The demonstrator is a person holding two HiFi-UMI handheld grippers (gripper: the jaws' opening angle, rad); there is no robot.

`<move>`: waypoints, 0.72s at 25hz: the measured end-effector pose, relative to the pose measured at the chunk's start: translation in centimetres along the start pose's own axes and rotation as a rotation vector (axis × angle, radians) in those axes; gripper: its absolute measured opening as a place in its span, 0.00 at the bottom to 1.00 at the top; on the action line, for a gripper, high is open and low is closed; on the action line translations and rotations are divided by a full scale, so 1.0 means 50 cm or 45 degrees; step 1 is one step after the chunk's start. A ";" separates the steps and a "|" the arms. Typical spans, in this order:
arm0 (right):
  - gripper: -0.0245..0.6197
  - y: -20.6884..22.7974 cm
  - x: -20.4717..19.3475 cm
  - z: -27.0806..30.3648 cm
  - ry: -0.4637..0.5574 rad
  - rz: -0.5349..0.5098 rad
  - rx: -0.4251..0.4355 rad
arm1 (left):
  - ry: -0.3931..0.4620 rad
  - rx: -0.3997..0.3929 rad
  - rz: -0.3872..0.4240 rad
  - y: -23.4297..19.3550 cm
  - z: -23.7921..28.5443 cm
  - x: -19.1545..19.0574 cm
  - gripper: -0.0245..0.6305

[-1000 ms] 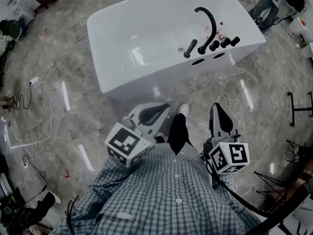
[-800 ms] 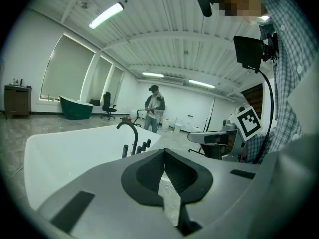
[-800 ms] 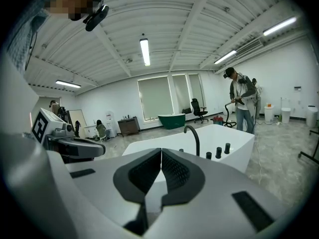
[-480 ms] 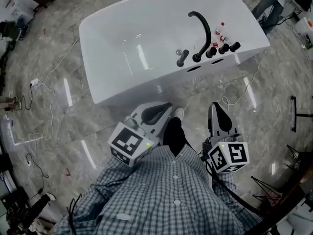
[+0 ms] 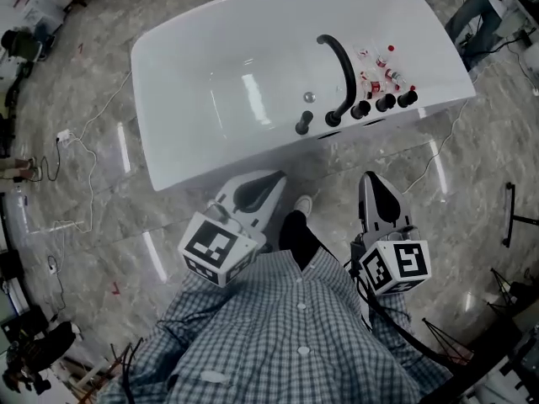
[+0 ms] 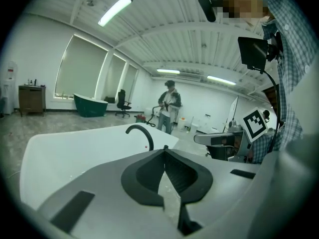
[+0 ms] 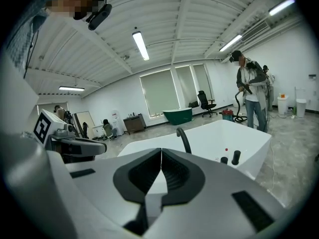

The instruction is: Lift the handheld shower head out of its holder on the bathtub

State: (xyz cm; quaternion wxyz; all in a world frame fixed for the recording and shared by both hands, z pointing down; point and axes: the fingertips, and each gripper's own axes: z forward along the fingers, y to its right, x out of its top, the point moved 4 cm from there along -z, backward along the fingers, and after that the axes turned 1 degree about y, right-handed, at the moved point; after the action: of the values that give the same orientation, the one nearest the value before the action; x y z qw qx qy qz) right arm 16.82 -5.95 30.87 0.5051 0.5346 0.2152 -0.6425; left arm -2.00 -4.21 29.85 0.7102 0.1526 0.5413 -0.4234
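the bathtub (image 5: 215, 150) has drawn closer to both grippers. left gripper (image 5: 269, 183) and right gripper (image 5: 371, 182) are clenched, empty. the handheld shower head (image 5: 303, 123) stands upright on the near rim, ahead, likely nearer the left.

Open hall, probably test lab: freestanding bathtub (image 5: 194, 74) on marble floor (image 5: 109, 234), office chair (image 6: 121, 102), loose cables (image 5: 77, 146).

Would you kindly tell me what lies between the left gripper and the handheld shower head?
In the head view, only a strip of bare marble floor and the bathtub's white outer wall separate the left gripper from the handheld shower head.
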 end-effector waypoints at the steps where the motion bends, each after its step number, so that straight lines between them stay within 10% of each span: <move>1: 0.06 0.014 0.004 0.011 -0.004 -0.001 0.012 | 0.000 0.020 -0.004 -0.003 0.008 0.006 0.05; 18: 0.06 0.104 -0.002 0.124 -0.106 0.008 0.049 | -0.094 0.071 0.034 -0.070 0.105 0.000 0.05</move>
State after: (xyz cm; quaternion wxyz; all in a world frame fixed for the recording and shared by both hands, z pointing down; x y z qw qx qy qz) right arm 18.46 -13.04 34.43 0.5053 0.5175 0.1799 -0.6667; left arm -1.31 -9.82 32.61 0.7307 0.1637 0.5008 -0.4341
